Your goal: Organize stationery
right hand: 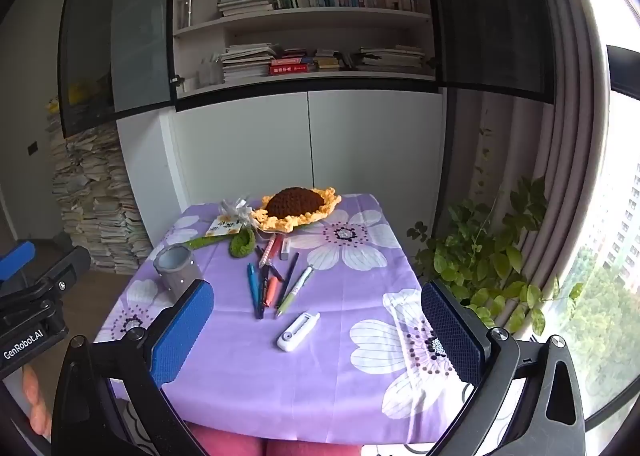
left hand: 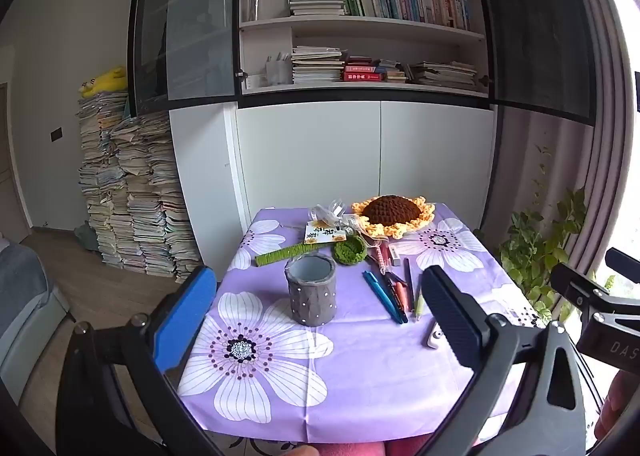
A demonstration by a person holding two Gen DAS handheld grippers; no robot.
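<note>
From your left wrist view, the left gripper (left hand: 316,320) hangs released and empty, the grey pen cup (left hand: 311,290) standing between its spread fingers, farther off on the table; a careless sweep could tip it. From your right wrist view, the right gripper (right hand: 318,330) is likewise released and empty; the loose pens (right hand: 272,286) lie right of the cup, ahead of it, and may roll if nudged.

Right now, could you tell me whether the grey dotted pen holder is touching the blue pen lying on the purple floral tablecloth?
Apart. The left wrist view shows bare tablecloth between the pen holder and the blue pen.
</note>
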